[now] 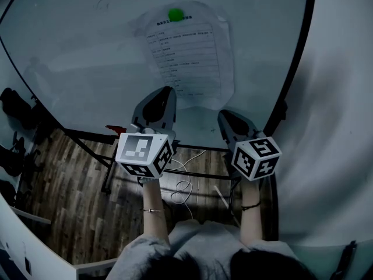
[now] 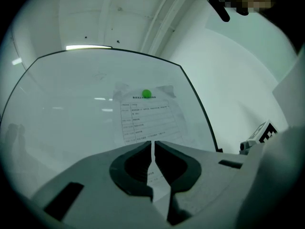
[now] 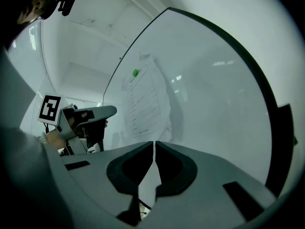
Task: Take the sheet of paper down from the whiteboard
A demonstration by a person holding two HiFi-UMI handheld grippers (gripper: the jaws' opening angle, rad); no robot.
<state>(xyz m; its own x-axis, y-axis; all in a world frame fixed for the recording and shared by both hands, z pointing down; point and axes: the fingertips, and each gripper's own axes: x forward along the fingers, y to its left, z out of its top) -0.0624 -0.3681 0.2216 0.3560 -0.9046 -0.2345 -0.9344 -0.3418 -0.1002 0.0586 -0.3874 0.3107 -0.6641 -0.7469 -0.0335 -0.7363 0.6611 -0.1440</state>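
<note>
A printed sheet of paper (image 1: pixel 187 56) in a clear sleeve hangs on the whiteboard (image 1: pixel 81 45), pinned near its top by a round green magnet (image 1: pixel 175 14). My left gripper (image 1: pixel 168 92) is shut and empty, its tip just below the sheet's lower left corner. My right gripper (image 1: pixel 224 116) is shut and empty too, lower and to the right, under the sheet's bottom edge. The left gripper view shows the sheet (image 2: pixel 150 119) and magnet (image 2: pixel 146 94) straight ahead over the closed jaws (image 2: pixel 152 144). In the right gripper view the sheet (image 3: pixel 145 101) lies left of the closed jaws (image 3: pixel 154 144).
The whiteboard's dark frame (image 1: pixel 297 57) runs down the right side, with a white wall (image 1: pixel 338 156) beyond. Below the board are its stand bars (image 1: pixel 198 174), a white cable (image 1: pixel 185 186) and wood floor (image 1: pixel 70 203). Dark chairs (image 1: pixel 17 109) stand at far left.
</note>
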